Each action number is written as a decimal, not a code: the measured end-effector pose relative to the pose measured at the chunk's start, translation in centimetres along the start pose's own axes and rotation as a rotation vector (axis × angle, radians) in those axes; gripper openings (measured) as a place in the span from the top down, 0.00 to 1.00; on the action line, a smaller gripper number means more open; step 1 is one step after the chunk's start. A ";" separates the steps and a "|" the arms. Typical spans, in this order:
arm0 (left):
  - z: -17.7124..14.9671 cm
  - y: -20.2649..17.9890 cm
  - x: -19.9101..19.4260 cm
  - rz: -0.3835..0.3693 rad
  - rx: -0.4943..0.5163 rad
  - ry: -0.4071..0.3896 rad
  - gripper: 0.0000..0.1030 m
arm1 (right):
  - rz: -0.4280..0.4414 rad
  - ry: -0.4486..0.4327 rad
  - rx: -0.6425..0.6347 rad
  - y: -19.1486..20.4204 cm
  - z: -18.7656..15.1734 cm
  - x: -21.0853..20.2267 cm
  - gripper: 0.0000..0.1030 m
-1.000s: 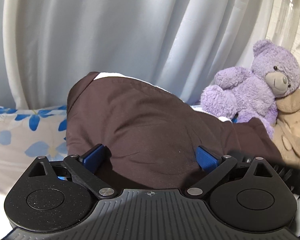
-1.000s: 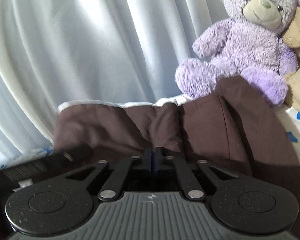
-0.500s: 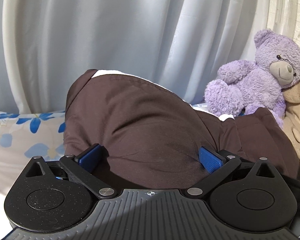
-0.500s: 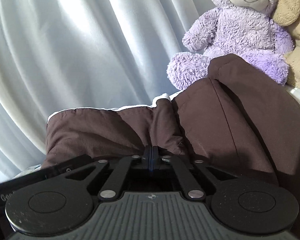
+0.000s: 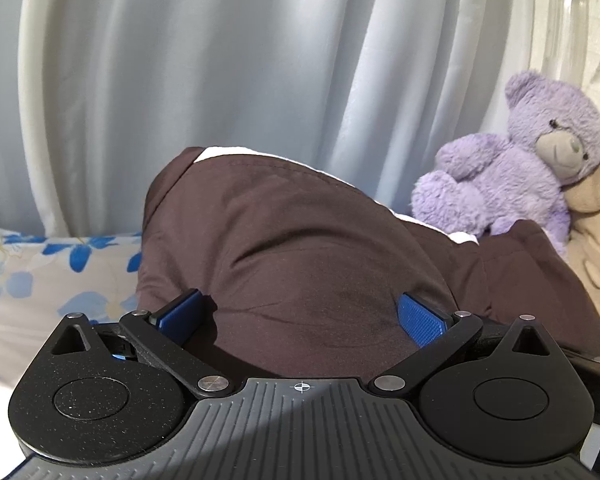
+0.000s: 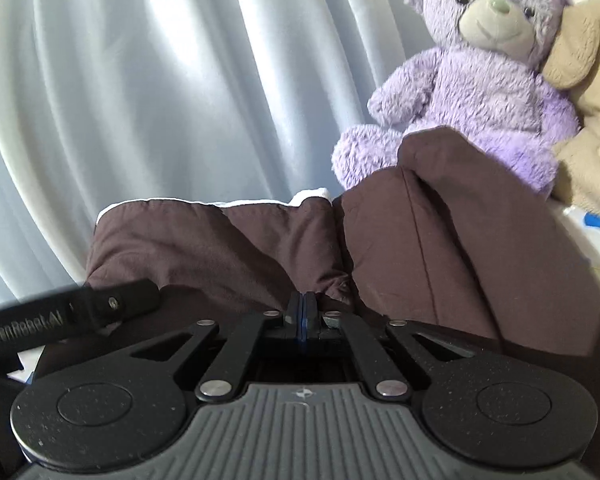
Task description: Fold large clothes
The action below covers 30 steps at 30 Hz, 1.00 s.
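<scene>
A large dark brown garment (image 5: 300, 248) with a white inner lining lies heaped on the bed. In the left wrist view, my left gripper (image 5: 300, 314) stands wide open, and a mound of the brown cloth bulges between its blue pads (image 5: 420, 318). My right gripper (image 6: 302, 310) is shut, its pads pinched together on a fold of the brown garment (image 6: 440, 240) near its lined edge. The fabric drapes away from the tips on both sides. The black side of the left gripper (image 6: 60, 316) shows at the lower left of the right wrist view.
A purple teddy bear (image 5: 520, 168) (image 6: 480, 80) and a beige plush toy (image 5: 596, 232) (image 6: 592, 80) sit at the right against the pale curtain (image 5: 220, 60). A bedsheet with blue flowers (image 5: 40, 272) lies to the left of the garment.
The right gripper's jaws closed fully on the cloth, and it sank a little, so the right fold now reaches up onto the purple bear. The left gripper stayed open and hardly moved.
</scene>
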State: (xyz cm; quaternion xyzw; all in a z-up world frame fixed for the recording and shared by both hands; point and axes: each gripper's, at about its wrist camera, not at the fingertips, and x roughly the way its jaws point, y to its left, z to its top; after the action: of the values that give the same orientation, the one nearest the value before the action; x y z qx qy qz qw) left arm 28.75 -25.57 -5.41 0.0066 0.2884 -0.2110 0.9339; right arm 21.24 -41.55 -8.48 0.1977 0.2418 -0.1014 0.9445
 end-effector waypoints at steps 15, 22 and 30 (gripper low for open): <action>-2.0 11.5 -5.2 -0.398 -0.367 0.263 0.00 | 0.057 0.210 0.178 -12.1 4.3 -8.1 0.23; -1.5 10.7 -4.4 -0.372 -0.382 0.240 0.05 | 0.243 0.304 0.331 -13.2 2.7 -3.9 0.46; -0.1 12.1 -7.7 -0.326 -0.385 0.191 0.13 | 0.316 0.327 0.184 -7.0 5.0 -5.1 0.55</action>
State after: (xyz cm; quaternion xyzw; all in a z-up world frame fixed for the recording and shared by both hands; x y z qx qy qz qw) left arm 27.76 -11.57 -2.65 -0.1979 0.4071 -0.2984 0.8403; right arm 16.93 -49.49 -4.21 0.3320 0.3473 0.0594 0.8750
